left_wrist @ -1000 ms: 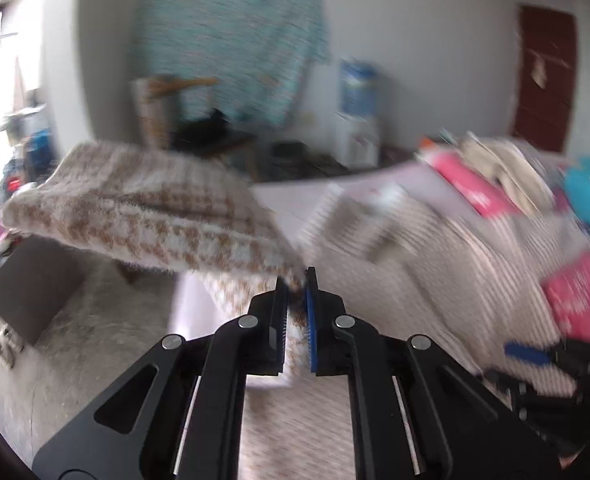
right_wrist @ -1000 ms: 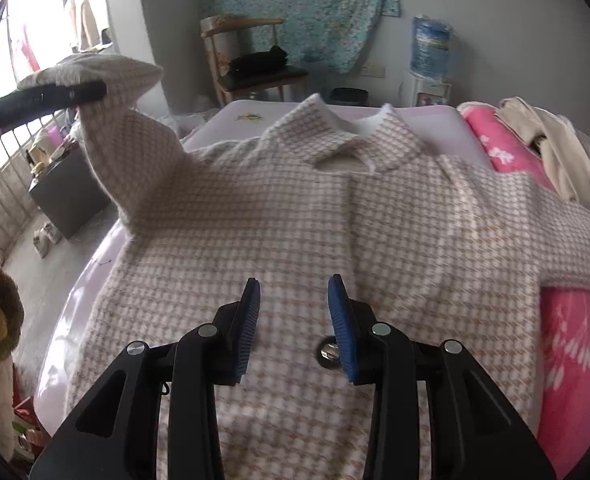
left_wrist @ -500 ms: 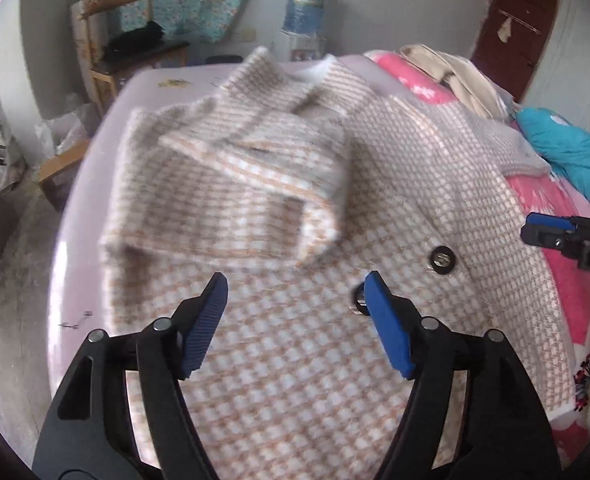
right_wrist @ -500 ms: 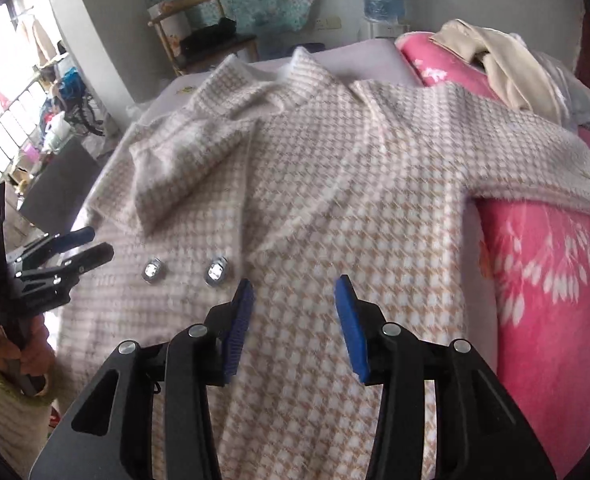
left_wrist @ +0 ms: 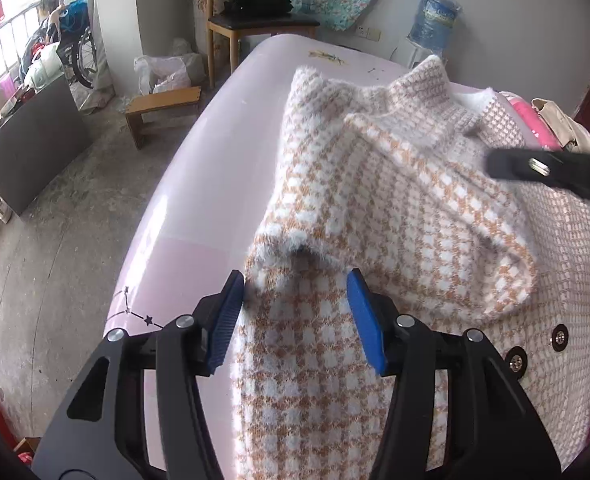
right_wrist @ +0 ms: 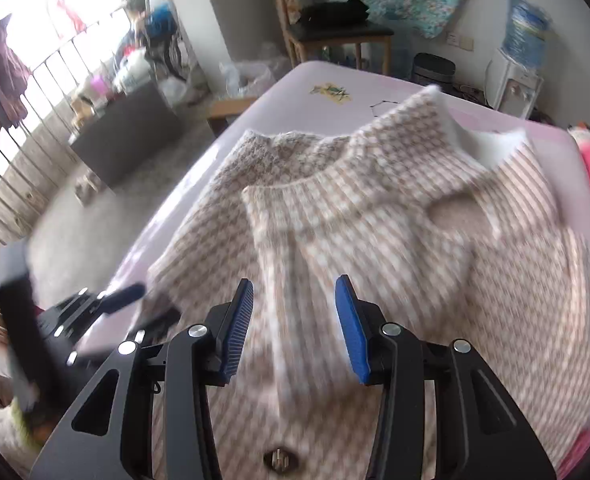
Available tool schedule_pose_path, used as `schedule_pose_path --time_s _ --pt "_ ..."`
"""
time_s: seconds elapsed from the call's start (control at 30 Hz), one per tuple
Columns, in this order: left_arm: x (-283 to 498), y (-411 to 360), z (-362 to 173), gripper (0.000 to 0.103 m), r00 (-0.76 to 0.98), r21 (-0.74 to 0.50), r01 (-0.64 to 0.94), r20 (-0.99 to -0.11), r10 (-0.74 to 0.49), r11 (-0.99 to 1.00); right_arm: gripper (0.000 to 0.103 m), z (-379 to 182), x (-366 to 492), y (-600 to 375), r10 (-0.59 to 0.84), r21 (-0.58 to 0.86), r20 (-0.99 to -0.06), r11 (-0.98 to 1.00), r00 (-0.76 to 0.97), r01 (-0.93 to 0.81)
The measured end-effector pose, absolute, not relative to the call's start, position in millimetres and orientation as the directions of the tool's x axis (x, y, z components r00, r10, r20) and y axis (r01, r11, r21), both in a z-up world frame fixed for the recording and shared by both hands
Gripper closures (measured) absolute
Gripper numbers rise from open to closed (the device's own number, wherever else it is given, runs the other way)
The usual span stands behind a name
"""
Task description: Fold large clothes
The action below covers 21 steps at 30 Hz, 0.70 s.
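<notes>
Checked coat [left_wrist: 395, 208] lay on pink bed [left_wrist: 199, 184], sleeve [left_wrist: 435, 200] folded across, both claws wide, left claw [left_wrist: 295, 316], right claw [right_wrist: 291, 324], wooden chair [left_wrist: 255, 20] behind.

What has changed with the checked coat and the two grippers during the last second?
The left gripper let go of the sleeve of the beige-and-white checked fuzzy coat; it had held the sleeve raised, and now the sleeve lies folded across the coat's front. That gripper is open, low at the coat's edge. The right gripper stayed open and empty. The coat stayed on the pale pink bed.
</notes>
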<state>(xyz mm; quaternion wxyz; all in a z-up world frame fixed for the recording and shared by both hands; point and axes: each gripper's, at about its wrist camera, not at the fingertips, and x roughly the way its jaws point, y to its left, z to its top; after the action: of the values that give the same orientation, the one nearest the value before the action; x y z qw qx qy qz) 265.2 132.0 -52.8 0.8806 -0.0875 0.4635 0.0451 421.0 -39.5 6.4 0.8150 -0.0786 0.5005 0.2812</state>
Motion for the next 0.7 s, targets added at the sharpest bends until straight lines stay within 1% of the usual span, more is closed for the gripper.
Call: schedule_pose_path --time_s 0.13,0.17,0.2,0.23,0.27,0.3,0.5,0.6,0.7 --pt "262.4 136.2 -54.9 0.053 0.572 -0.101 -0.161 -0.820 0.010 0.982 0.061 -19.7 449.3 4.3 0.278 0.036 -0.900 0.815 0.336 -0.578" --pt "261.4 137.8 -54.3 0.053 0.573 -0.102 -0.161 -0.820 0.009 0.982 0.061 -23.7 451.3 7.3 0.270 0.029 -0.903 0.815 0.335 -0.579" --pt "260.6 139.3 -53.7 0.053 0.574 -0.104 -0.162 -0.819 0.008 0.981 0.063 -23.6 452.4 8.3 0.271 0.025 -0.900 0.815 0.342 -0.578" --pt "261.0 140.4 -53.6 0.053 0.574 -0.104 -0.164 -0.819 0.009 0.981 0.076 -19.5 451.8 6.9 0.278 0.030 -0.895 0.818 0.349 -0.575" --pt "260.8 141.3 -53.6 0.053 0.575 -0.105 -0.164 -0.818 0.009 0.981 0.084 -15.1 450.6 3.8 0.296 0.049 -0.890 0.818 0.346 -0.573" --pt "261.9 141.8 -53.8 0.053 0.576 -0.107 -0.162 -0.818 0.006 0.981 0.090 -7.9 447.7 -1.2 0.311 0.059 -0.881 0.821 0.357 -0.568" --pt "260.7 142.8 -53.6 0.053 0.577 -0.106 -0.166 -0.817 0.009 0.980 0.091 45.9 420.5 -56.1 0.404 0.120 -0.803 0.830 0.438 -0.544" --pt "261.2 142.9 -52.7 0.052 0.574 -0.119 -0.166 -0.819 -0.002 0.979 0.091 76.1 389.9 -108.9 0.439 0.168 -0.748 0.851 0.497 -0.498" --pt "261.2 142.1 -52.0 0.048 0.570 -0.129 -0.165 -0.822 -0.012 0.978 0.091 85.7 358.7 -164.3 0.449 0.231 -0.729 0.872 0.516 -0.433"
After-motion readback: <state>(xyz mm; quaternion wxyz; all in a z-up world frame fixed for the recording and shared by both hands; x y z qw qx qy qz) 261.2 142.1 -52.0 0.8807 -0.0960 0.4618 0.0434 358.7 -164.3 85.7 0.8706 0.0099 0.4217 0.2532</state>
